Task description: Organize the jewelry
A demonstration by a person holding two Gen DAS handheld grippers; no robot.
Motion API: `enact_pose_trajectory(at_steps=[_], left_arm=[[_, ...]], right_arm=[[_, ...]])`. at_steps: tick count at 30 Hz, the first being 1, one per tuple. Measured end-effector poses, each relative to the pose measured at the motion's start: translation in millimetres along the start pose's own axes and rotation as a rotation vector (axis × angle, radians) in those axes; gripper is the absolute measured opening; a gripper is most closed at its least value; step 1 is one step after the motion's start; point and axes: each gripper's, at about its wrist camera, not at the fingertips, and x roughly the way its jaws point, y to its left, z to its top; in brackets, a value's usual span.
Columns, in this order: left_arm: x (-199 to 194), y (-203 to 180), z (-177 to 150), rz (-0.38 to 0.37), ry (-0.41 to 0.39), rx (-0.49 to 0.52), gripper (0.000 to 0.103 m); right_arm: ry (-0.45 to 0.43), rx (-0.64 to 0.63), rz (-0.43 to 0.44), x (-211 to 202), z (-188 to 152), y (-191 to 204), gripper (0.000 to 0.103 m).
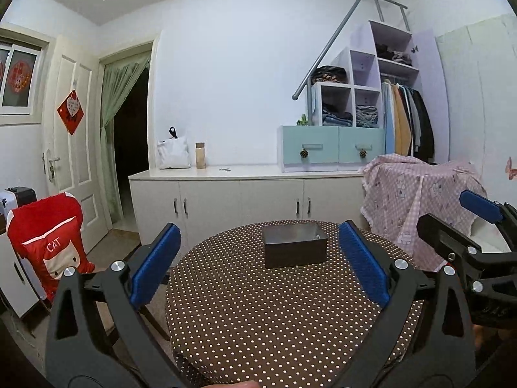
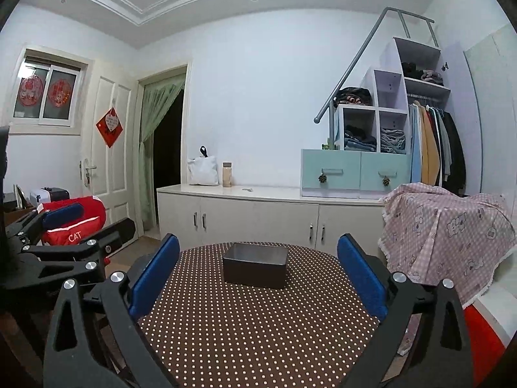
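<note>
Jewelry box (image 1: 294, 245): dark, rigid, likely light; grasp across opposite side walls. Left gripper (image 1: 258, 265) and right gripper (image 2: 258, 274) both spread wide, empty.

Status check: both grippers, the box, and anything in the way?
Left gripper and right gripper open, empty. Dark box alone on dotted table, lid off. Path clear.

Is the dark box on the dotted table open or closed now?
Open. The box shows no lid in the left wrist view: its rim and inner walls are visible. Whether anything lies inside, cannot tell.
</note>
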Motion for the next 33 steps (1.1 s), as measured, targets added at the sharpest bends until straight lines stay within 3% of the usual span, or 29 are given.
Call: enact_pose_trajectory(at_steps=[33], left_arm=[[-29,-8,-4,0.010,-0.068,0.024,0.097]], right_arm=[[-0.028,0.017,-0.011,-23,-4,-1,0.095]])
